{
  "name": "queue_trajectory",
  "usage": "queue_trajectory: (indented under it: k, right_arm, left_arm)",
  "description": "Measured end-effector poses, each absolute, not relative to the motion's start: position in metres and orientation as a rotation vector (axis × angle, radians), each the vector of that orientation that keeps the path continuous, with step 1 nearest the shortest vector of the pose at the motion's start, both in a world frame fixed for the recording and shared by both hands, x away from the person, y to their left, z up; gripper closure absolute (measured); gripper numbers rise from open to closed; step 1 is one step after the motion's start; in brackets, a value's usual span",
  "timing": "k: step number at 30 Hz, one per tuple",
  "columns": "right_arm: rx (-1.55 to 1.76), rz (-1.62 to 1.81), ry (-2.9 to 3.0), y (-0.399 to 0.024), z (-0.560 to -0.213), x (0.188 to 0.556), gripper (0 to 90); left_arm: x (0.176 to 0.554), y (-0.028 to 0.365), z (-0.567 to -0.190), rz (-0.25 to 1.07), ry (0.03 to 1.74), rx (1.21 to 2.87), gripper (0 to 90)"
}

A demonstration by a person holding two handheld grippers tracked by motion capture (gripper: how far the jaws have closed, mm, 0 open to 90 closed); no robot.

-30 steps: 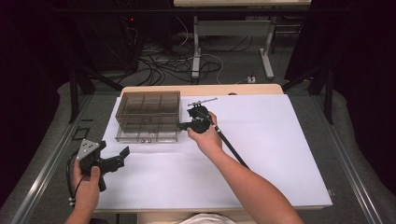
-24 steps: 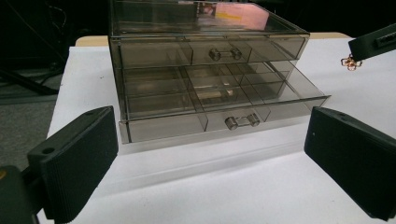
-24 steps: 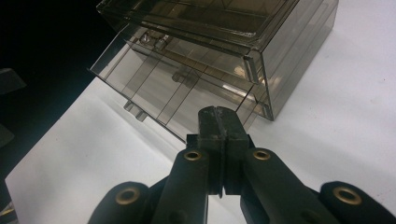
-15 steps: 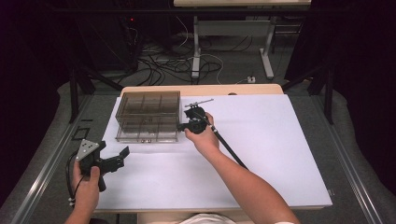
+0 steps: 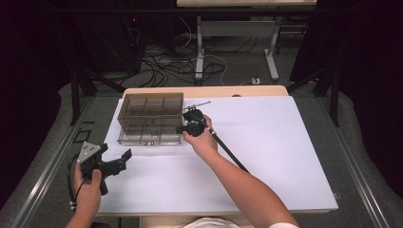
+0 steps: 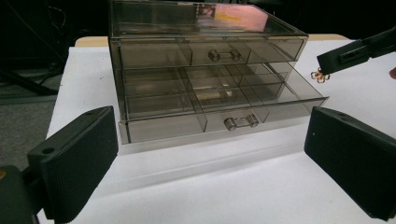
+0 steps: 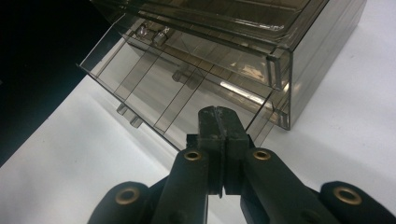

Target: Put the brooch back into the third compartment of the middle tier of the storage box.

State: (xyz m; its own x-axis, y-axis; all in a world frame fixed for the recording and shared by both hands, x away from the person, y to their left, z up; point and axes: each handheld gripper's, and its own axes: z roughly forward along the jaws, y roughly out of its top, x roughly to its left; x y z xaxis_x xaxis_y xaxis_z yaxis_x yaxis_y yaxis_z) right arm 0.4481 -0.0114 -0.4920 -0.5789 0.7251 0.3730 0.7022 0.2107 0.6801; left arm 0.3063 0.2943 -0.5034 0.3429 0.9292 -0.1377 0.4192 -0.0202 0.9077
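At the right end of the smoky clear drawer box (image 5: 151, 118), the right tongs (image 7: 218, 122) are pressed together on a small gold trinket (image 6: 320, 74), hanging over the pulled-out bottom drawer (image 6: 219, 109). No readable writing shows anywhere. That forearm stretches diagonally across the white counter (image 5: 285, 142), tips aimed left toward the box. The drawer's long axis runs across the box front, handle facing the person. Low at the counter's left edge, the left tongs (image 5: 124, 159) are spread wide and empty, pointing at the box.
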Motion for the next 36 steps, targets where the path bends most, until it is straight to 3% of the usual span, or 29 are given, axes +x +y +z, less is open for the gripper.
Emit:
queue_trajectory:
  k: [17,36]
  right_arm:
    - [1.413,1.315,2.436,-0.003,-0.501,0.453,89.4]
    - [1.344,1.320,2.405,-0.006,-0.496,0.450,65.7]
  left_arm:
    - [0.307,0.296,-0.504,0.649,1.247,1.616,2.7]
    - [0.307,0.295,-0.504,0.648,1.249,1.613,2.7]
